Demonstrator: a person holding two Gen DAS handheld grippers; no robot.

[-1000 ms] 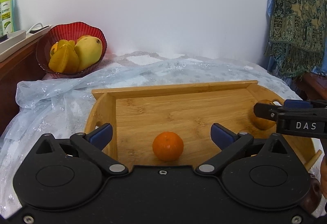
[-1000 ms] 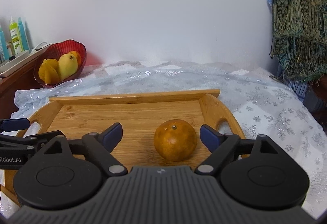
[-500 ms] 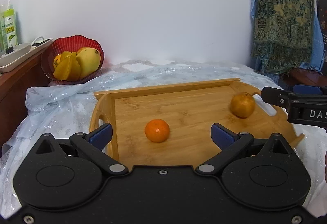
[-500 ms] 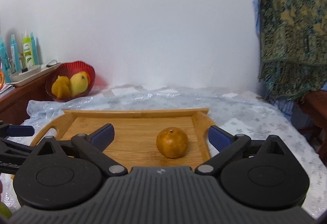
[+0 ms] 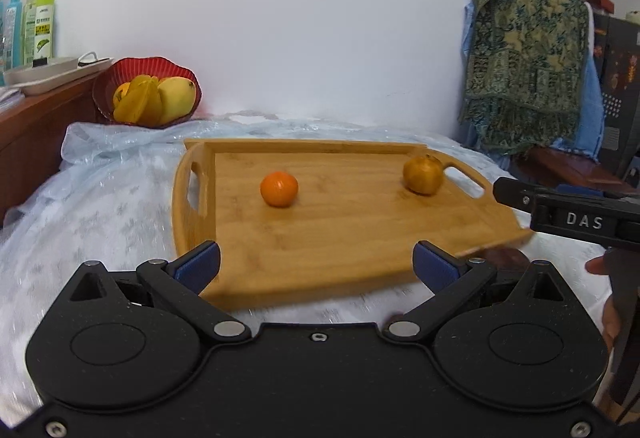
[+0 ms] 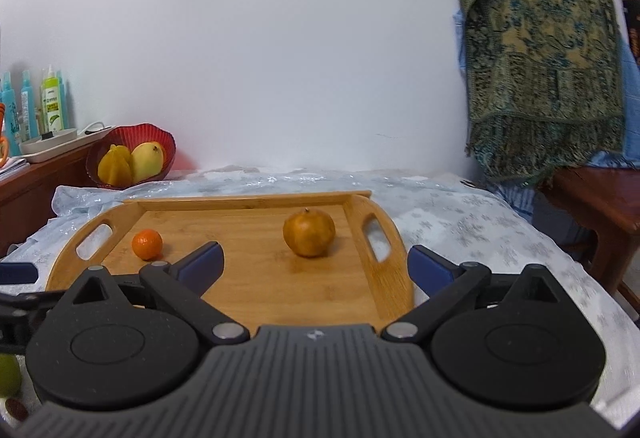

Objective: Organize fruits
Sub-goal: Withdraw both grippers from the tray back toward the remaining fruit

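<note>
A wooden tray [image 5: 340, 246] [image 6: 256, 290] lies on the cloth-covered table. On it sit a small orange [image 5: 279, 188] [image 6: 147, 244] at the left and a brownish round fruit [image 5: 423, 174] [image 6: 309, 233] near the right handle. My left gripper [image 5: 316, 264] is open and empty, just short of the tray's near edge. My right gripper [image 6: 315, 262] is open and empty, over the tray's near right part, short of the brown fruit. The right gripper's side shows in the left wrist view [image 5: 568, 216].
A red bowl [image 5: 148, 94] [image 6: 132, 158] with a mango and starfruit stands at the back left. A wooden shelf with bottles [image 6: 52, 106] is at the far left. A patterned cloth [image 6: 540, 58] hangs at the right above a wooden stool [image 6: 600, 198]. A green fruit [image 6: 8, 374] lies at the lower left.
Both grippers have pulled back and up from the tray, open. The orange and the brown fruit stay on the tray, now farther from the fingers.
</note>
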